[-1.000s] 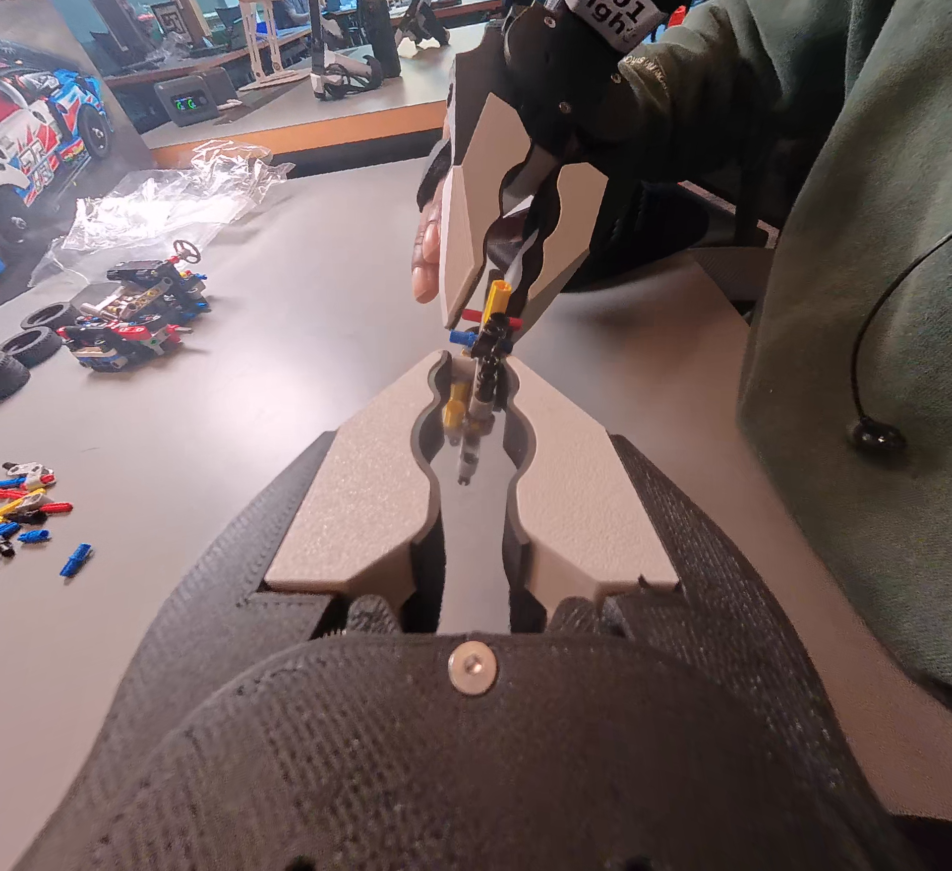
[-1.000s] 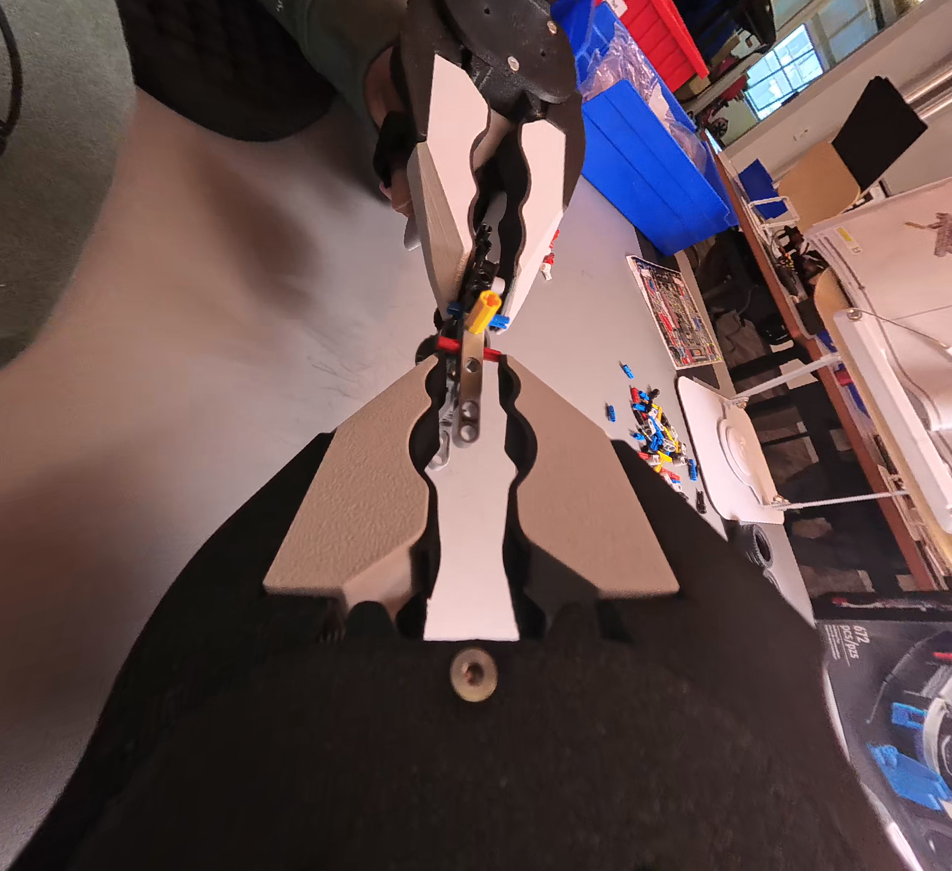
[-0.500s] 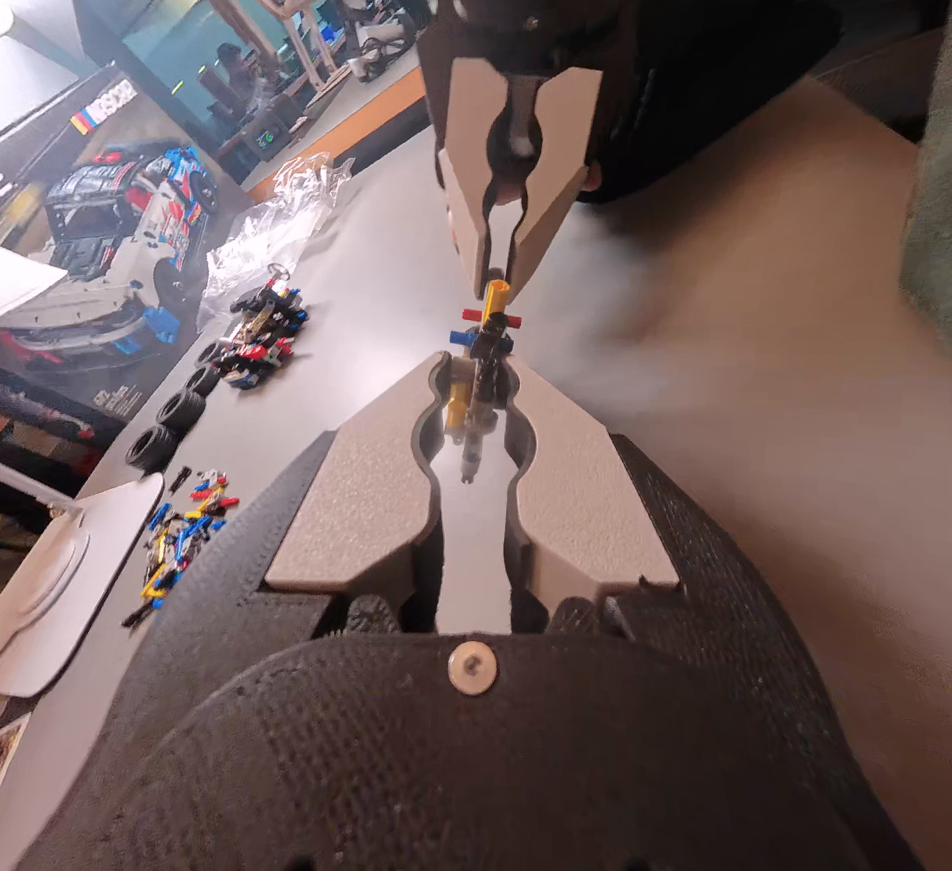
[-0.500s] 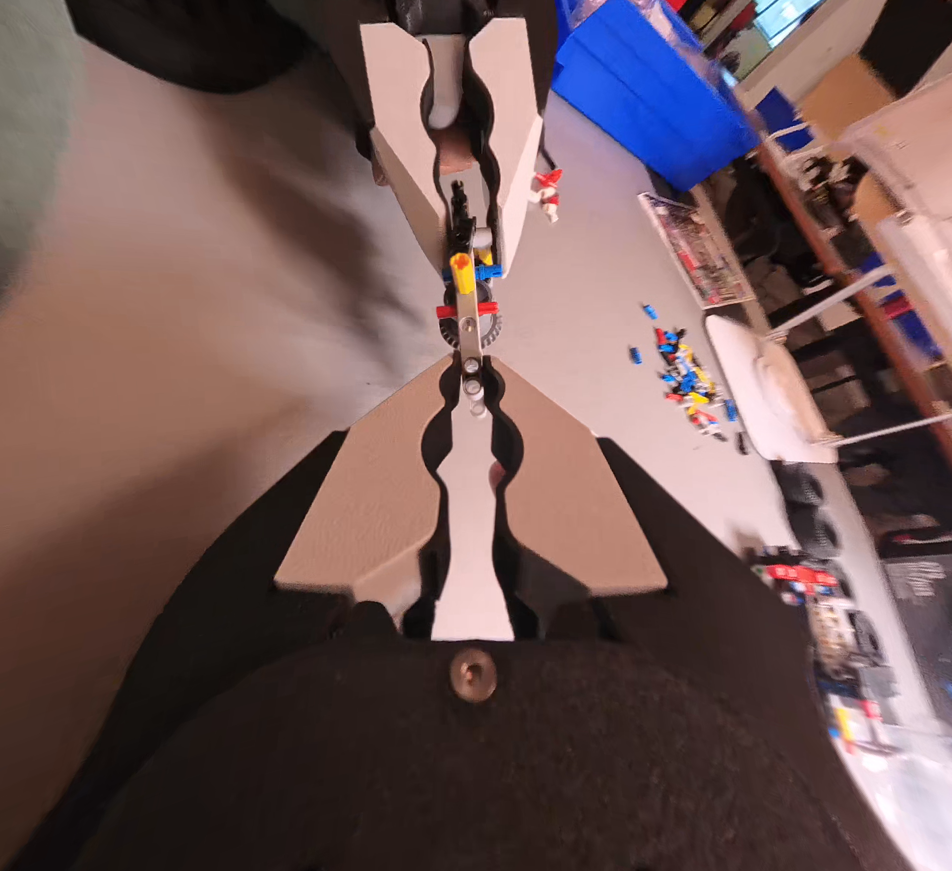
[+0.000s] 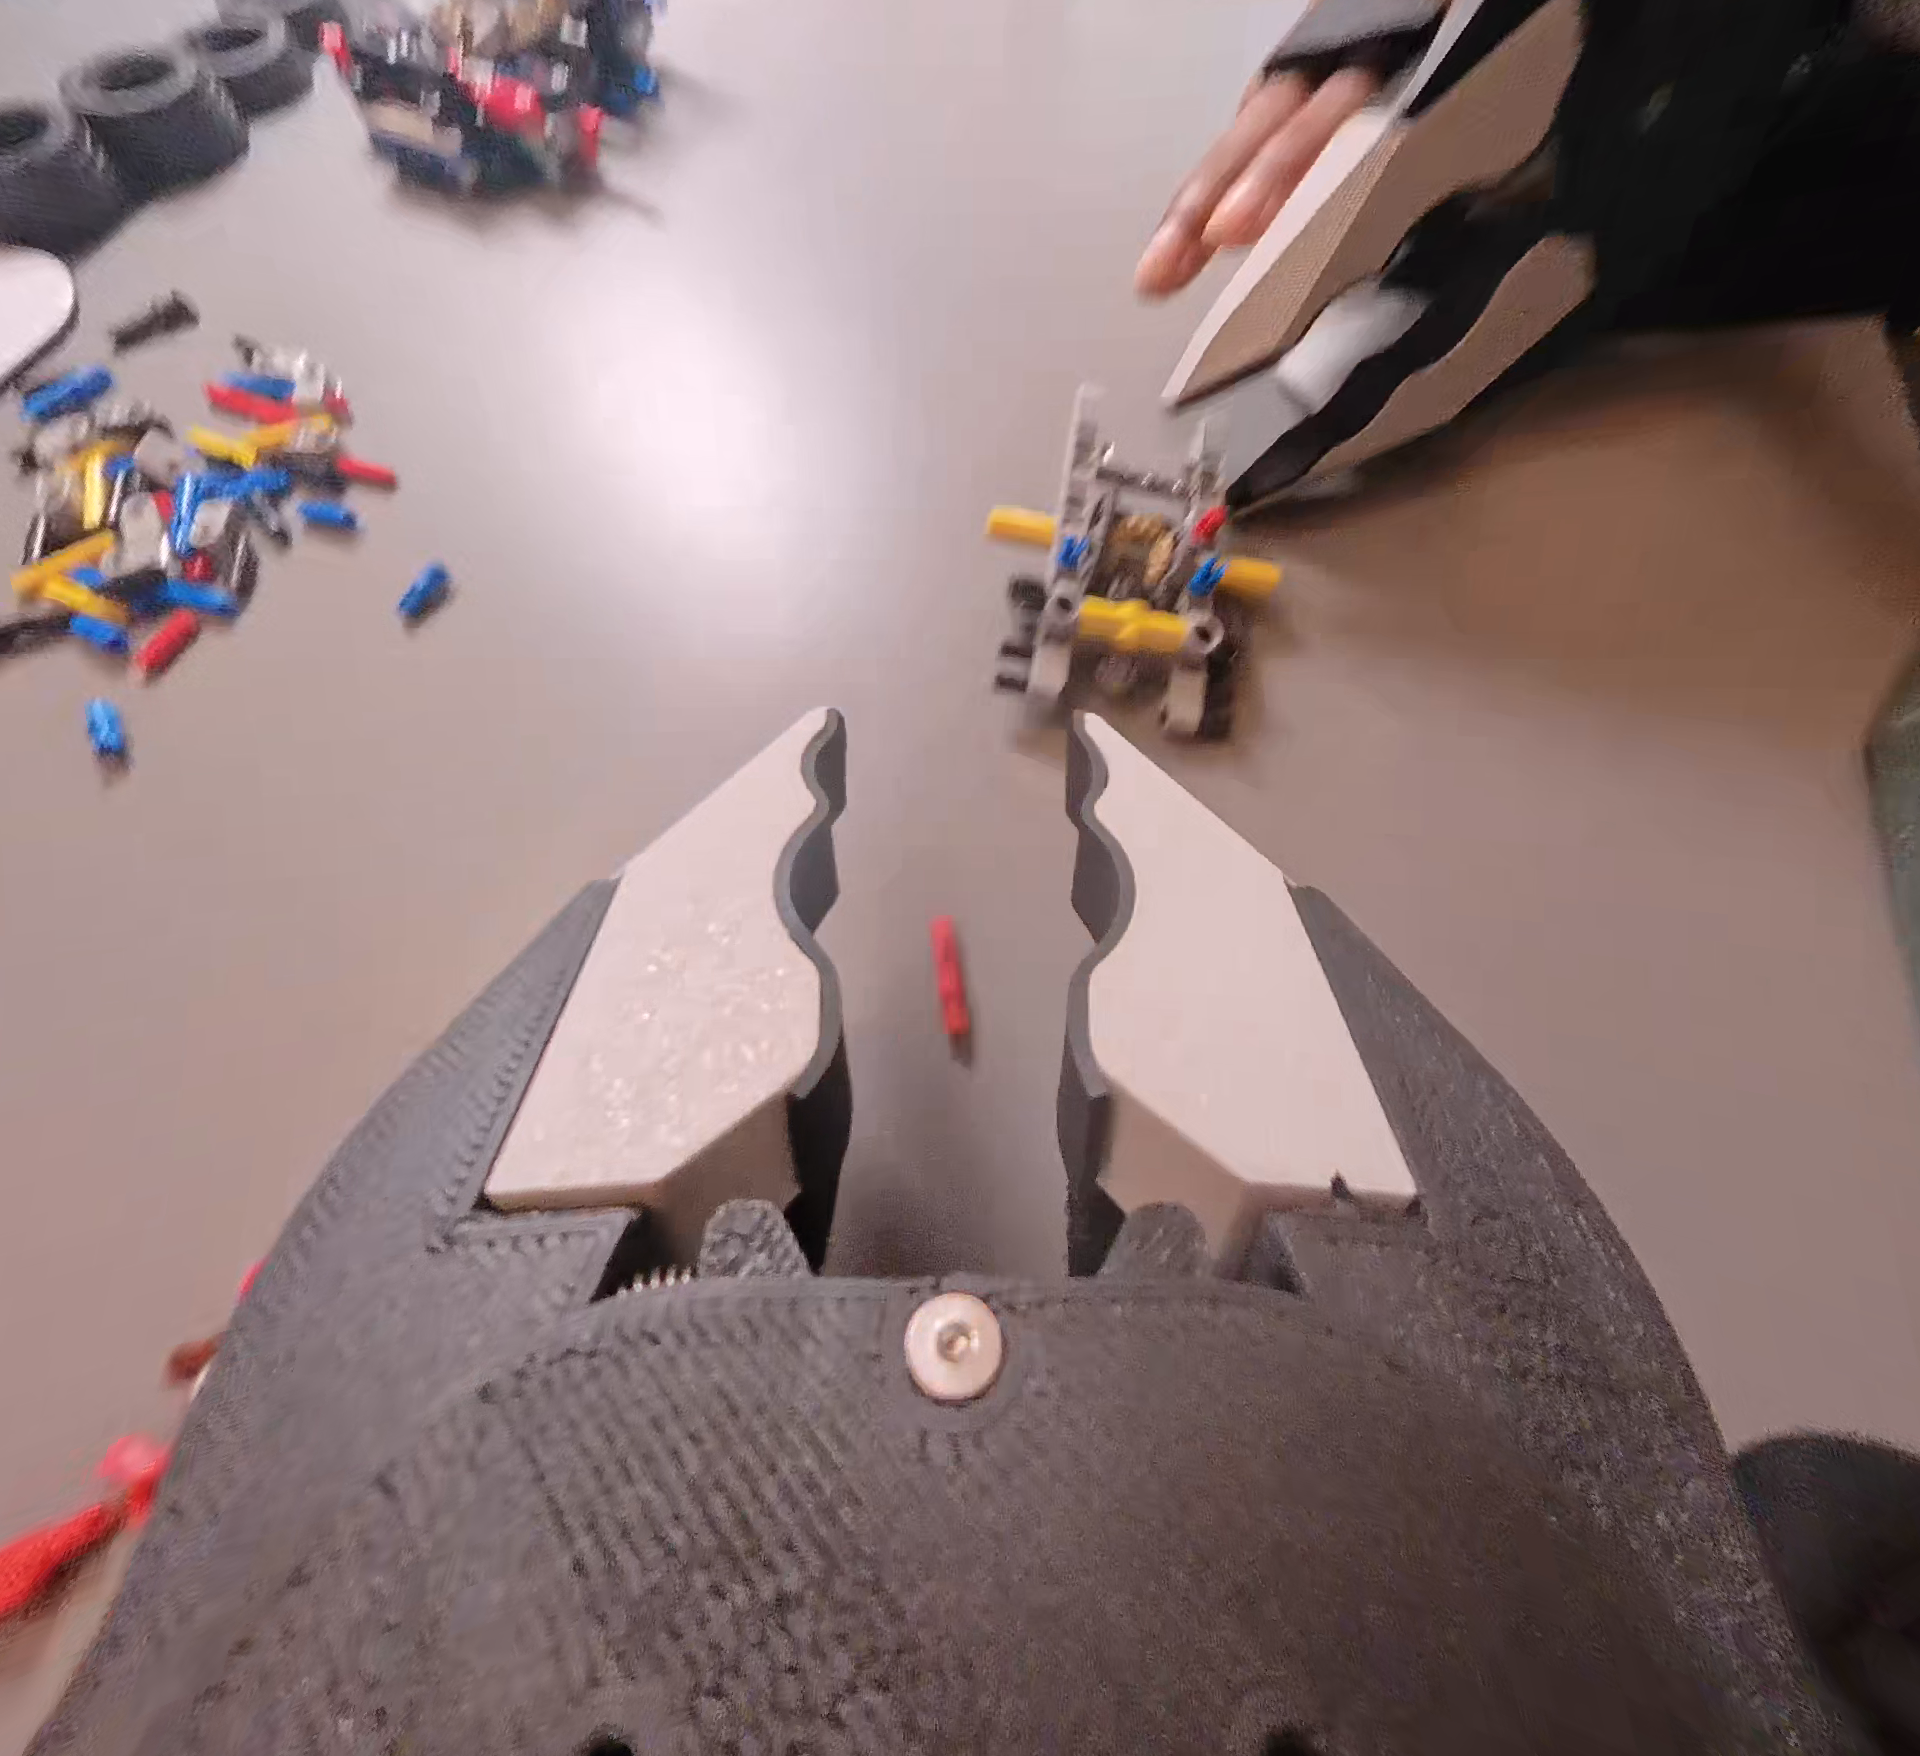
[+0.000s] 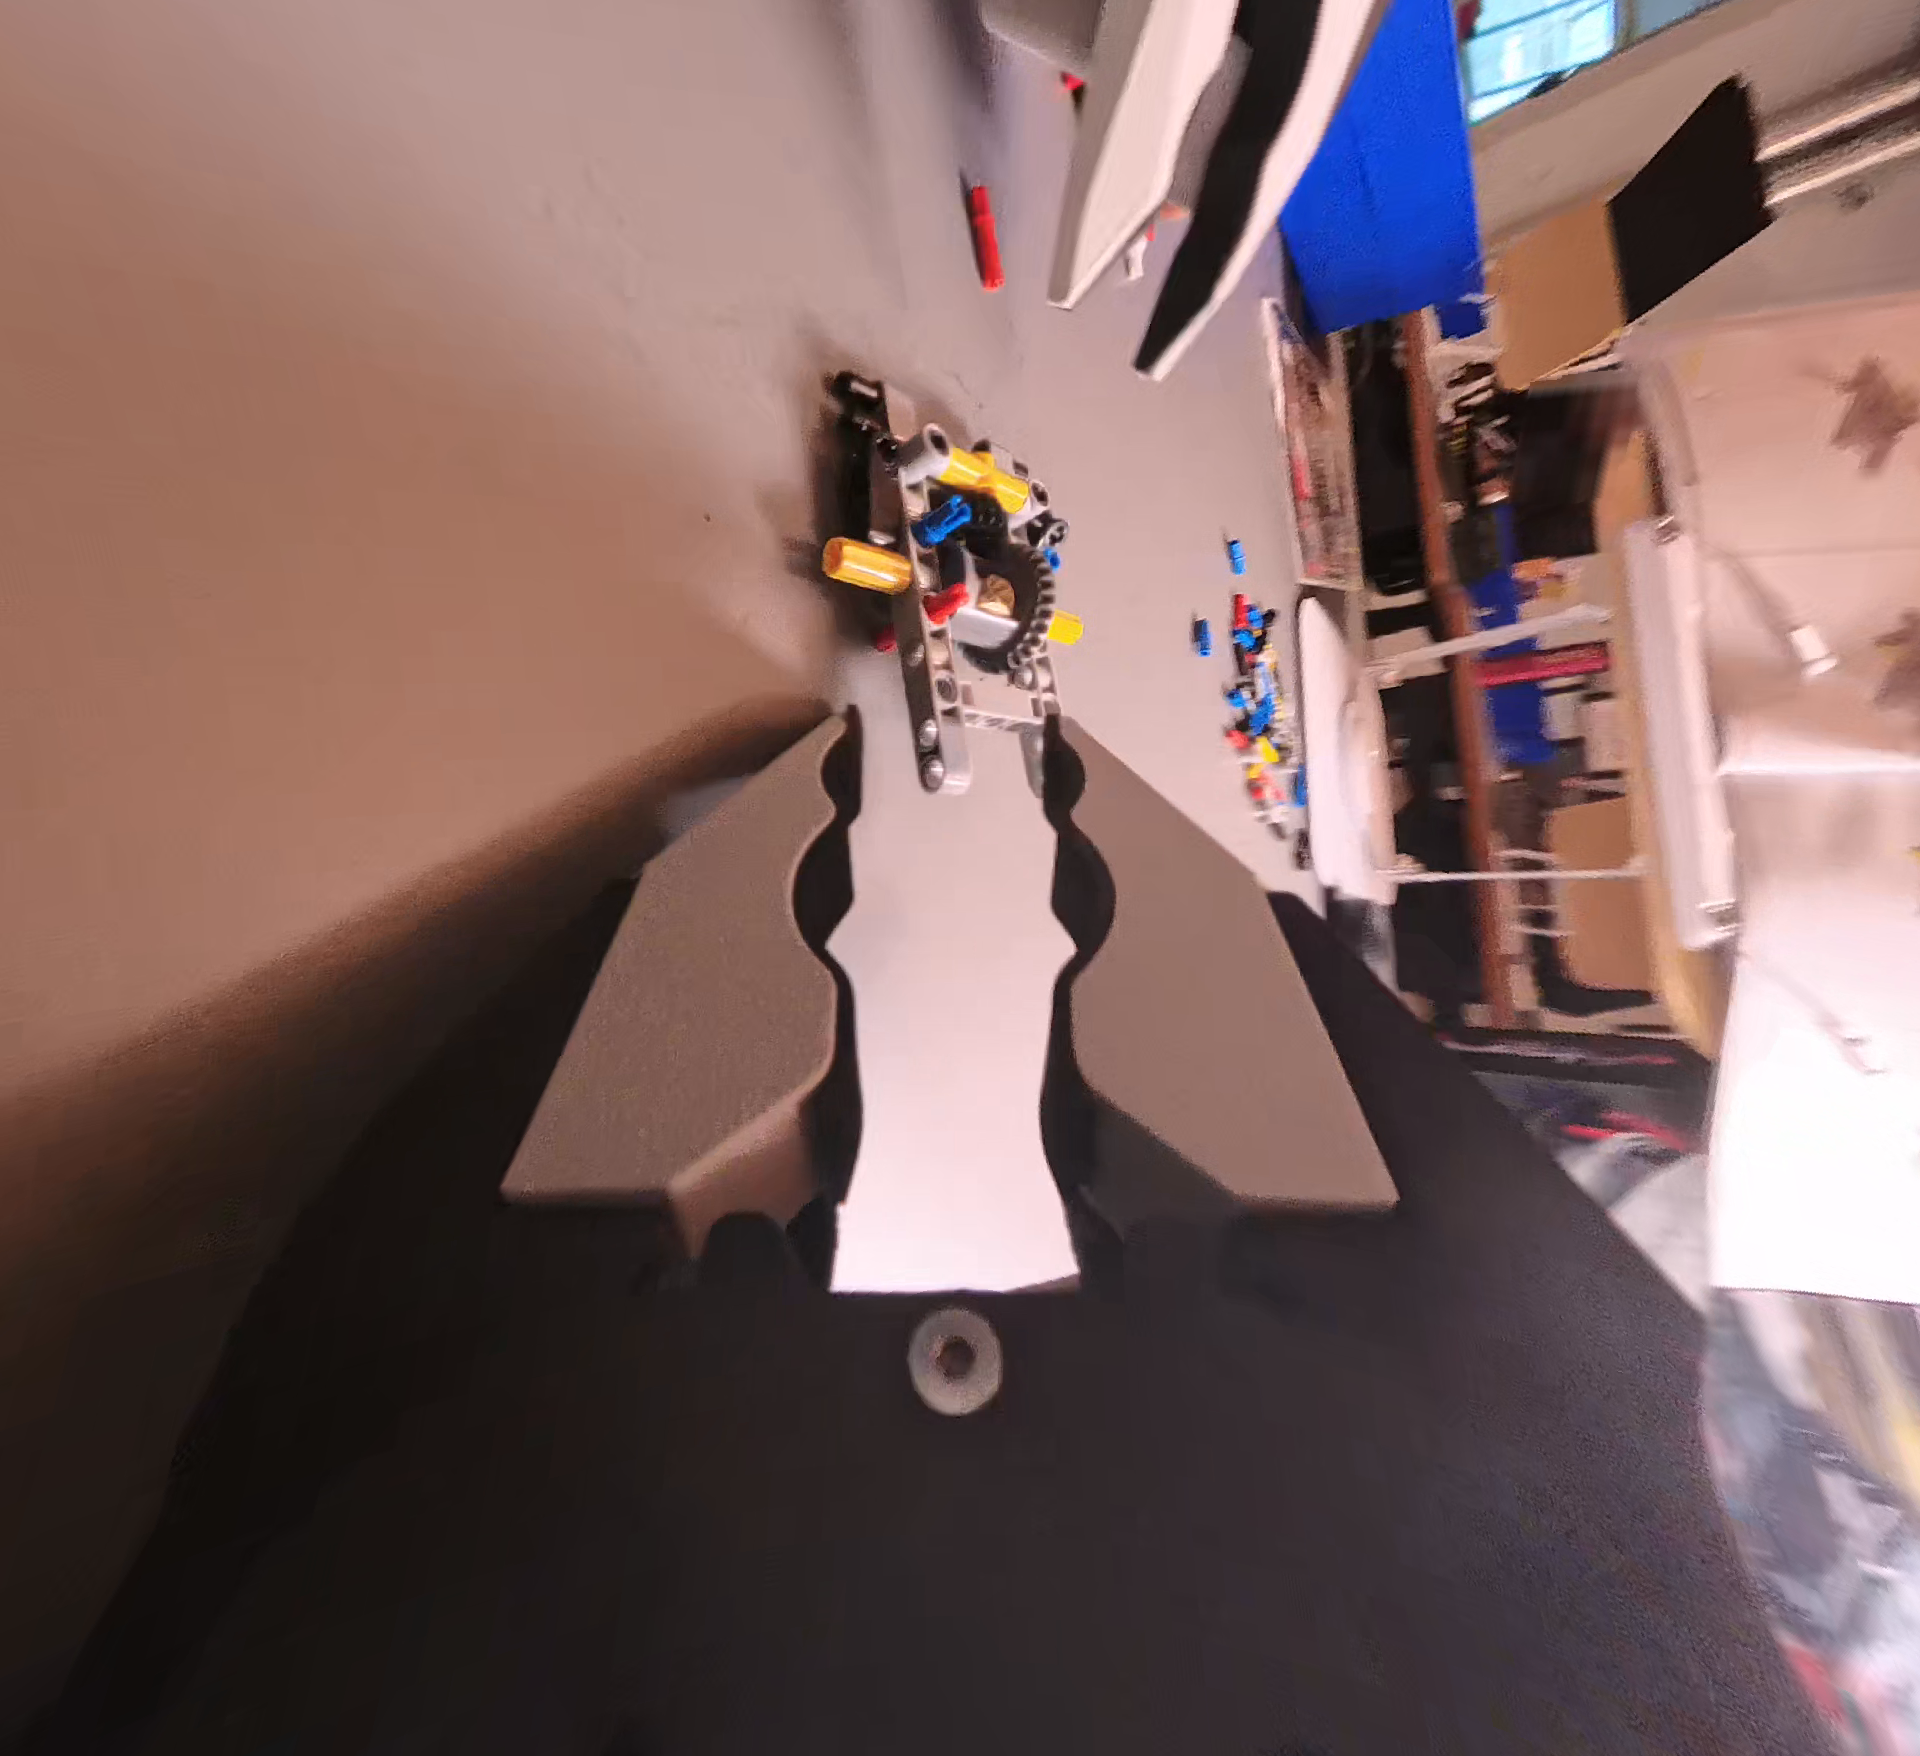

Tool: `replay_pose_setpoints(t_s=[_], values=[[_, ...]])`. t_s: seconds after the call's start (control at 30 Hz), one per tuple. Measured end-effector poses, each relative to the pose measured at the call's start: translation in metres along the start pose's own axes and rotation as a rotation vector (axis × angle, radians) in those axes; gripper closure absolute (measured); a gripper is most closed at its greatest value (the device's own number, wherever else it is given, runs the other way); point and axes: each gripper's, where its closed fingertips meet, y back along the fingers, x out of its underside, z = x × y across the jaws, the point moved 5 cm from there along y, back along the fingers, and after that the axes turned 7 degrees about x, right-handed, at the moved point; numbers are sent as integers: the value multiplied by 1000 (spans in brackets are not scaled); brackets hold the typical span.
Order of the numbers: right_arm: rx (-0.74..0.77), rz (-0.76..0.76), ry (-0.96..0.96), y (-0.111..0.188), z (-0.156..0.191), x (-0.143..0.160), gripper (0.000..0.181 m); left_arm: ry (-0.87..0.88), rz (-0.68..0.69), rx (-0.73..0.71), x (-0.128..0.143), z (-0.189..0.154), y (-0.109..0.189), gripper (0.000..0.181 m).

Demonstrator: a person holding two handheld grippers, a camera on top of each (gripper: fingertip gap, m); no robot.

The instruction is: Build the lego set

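Grey tabletop fills both views, with a busy workroom far behind in the right wrist view.

A second ago both grippers held the small grey Lego frame with yellow axles and a black gear up in the air between them. Now it sits flat on the table and nobody holds it. The left gripper has its two pale fingers apart, with nothing between them but table. A loose little red pin lies on the table below that gap. The frame sits just past its right fingertip. The right gripper is spread apart too, and the frame lies right at its tips, its near end poking into the gap. Nothing is squeezed.

So I think the little frame was put down on purpose, and the next job is to fetch another piece for it.

Farther out on the left is a pile of small blue, red and yellow pins. Behind that stands the half-built black, red and blue car body beside black rubber tyres. A blue bin shows behind the other gripper in the right wrist view.

Everything with writing on it is too blurry now, so no words can be made out.
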Motion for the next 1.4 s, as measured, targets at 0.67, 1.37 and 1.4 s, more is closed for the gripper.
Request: replay_pose_setpoints(t_s=[0.67, 1.37, 1.4], values=[[44, -203, -667, 15, -55, -5, 163, 32, -144, 118, -8, -10, 1, 178], [242, -373, -554, -9, -104, -65, 151, 663, -875, 630, -89, -21, 5, 178], [275, -380, -553, -7, -107, -65, 151, 669, -884, 625, -90, -21, 5, 178]])
